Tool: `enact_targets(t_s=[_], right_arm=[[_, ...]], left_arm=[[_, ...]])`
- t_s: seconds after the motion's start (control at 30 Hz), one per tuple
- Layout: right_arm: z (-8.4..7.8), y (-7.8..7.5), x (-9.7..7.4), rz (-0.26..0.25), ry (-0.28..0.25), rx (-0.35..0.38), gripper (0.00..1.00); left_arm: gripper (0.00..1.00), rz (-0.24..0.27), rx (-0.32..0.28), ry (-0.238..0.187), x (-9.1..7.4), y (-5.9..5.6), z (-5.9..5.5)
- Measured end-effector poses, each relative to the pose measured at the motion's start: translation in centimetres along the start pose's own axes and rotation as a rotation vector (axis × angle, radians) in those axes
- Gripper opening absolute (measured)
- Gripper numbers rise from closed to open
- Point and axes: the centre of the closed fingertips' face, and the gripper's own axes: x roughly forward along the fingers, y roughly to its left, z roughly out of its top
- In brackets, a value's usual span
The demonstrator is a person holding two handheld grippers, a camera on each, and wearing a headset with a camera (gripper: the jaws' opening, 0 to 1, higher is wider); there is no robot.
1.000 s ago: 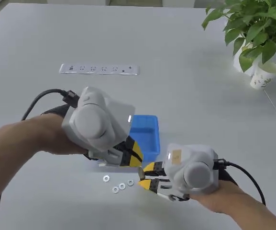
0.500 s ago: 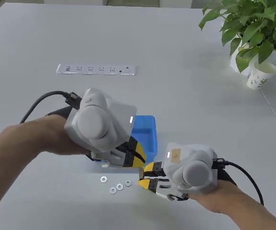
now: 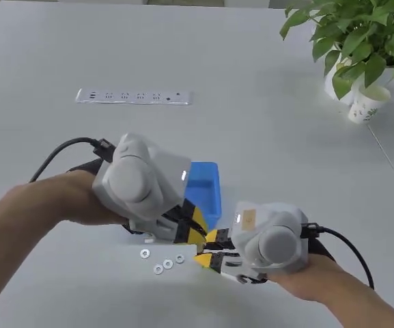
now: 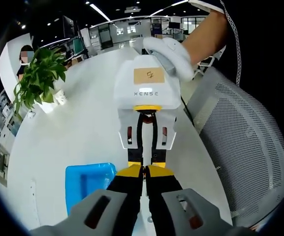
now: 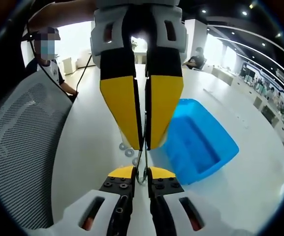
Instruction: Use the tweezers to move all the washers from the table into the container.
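Several small metal washers point(image 3: 162, 263) lie on the grey table point(image 3: 265, 137), just in front of the blue container point(image 3: 207, 184). My left gripper point(image 3: 198, 234) and right gripper point(image 3: 207, 249) meet tip to tip above the table beside the washers. Thin metal tweezers point(image 5: 141, 164) run between the left gripper's point(image 5: 142, 145) yellow fingers, and their end sits between the right gripper's point(image 5: 141, 173) tips. Both pairs of jaws look shut on the tweezers. In the left gripper view, my left gripper point(image 4: 143, 171) faces the right gripper's white body, with the container point(image 4: 85, 184) at lower left.
A white power strip point(image 3: 133, 97) lies farther back on the table. A potted plant point(image 3: 360, 41) and a paper cup point(image 3: 360, 109) stand at the back right. A mesh chair point(image 4: 240, 147) is behind the right hand.
The head camera has drifted a little. The two grippers' tips have drawn slightly closer together. Washers and container lie as before.
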Motion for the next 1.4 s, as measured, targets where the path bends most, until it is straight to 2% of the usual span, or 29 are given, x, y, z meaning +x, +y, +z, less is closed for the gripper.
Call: enact_targets(t_s=[0.33, 0.97, 1.4], right_arm=[[-0.56, 0.04, 0.15, 0.0, 0.021, -0.002, 0.12], [-0.82, 0.08, 0.21, 0.007, 0.031, 0.029, 0.1], [-0.76, 0.24, 0.23, 0.013, 0.036, 0.025, 0.1]], left_arm=[[0.06, -0.018, -0.007, -0.012, 0.02, -0.1, 0.12], [0.05, -0.016, -0.035, -0.033, 0.05, 0.02, 0.17], [0.05, -0.025, -0.036, -0.024, -0.07, -0.18, 0.02]])
